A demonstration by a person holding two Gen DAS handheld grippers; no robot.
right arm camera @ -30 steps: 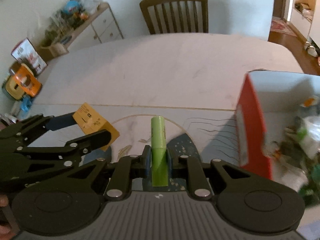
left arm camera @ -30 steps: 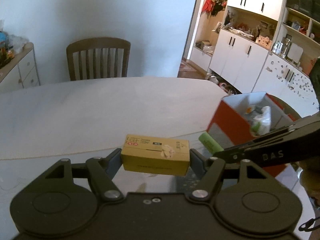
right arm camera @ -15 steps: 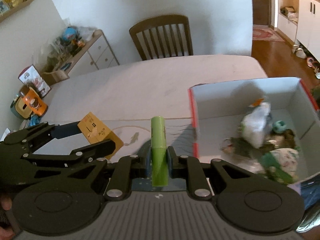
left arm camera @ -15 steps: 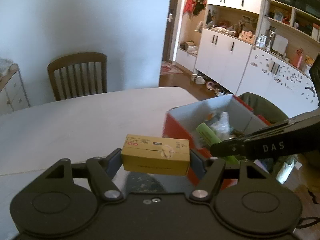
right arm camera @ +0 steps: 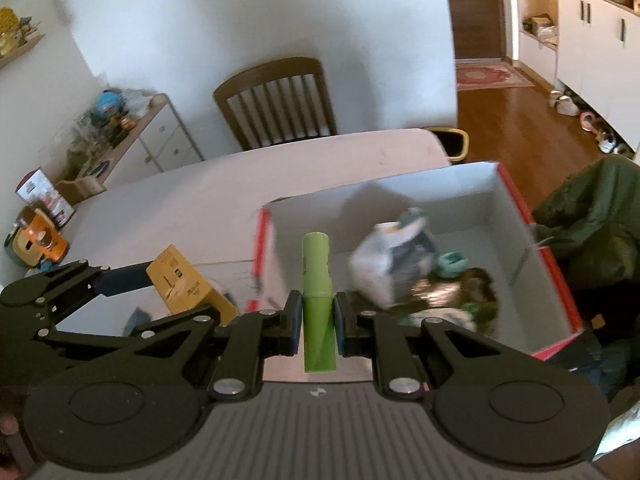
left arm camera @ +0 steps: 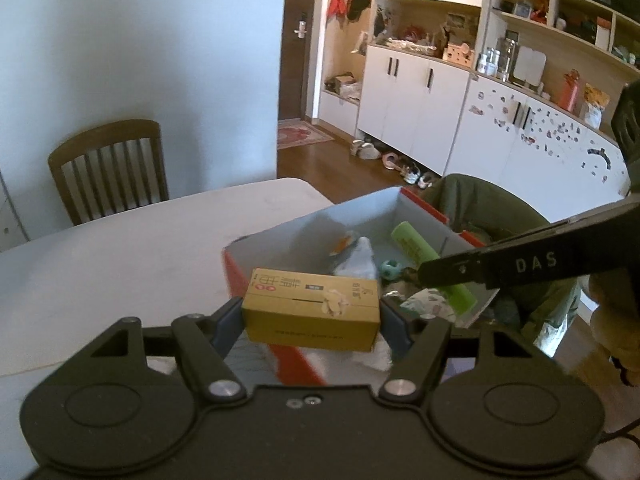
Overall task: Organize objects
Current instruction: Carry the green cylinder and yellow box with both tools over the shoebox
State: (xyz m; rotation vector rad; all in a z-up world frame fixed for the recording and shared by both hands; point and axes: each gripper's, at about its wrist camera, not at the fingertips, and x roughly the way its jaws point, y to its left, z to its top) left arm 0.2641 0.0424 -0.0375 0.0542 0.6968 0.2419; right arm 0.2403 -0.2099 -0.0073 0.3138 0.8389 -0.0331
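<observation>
— What does the left gripper [left arm camera: 311,312] hold?
— A yellow carton [left arm camera: 311,307] with red print, clamped above the red storage box [right arm camera: 516,200] wall.
— And the right gripper [right arm camera: 316,316]?
— It pinches a green tube [right arm camera: 317,304], perhaps a marker, over the cluttered box interior.

A home dining room, wooden chair [left arm camera: 108,168] at white table [left arm camera: 120,248], white cupboards [left arm camera: 420,104], shoes on floor [left arm camera: 400,160]

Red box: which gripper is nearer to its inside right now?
Right. The right gripper, shut on the green tube, is over the red box interior. The left gripper, holding the yellow carton, is at the box's near corner.
</observation>
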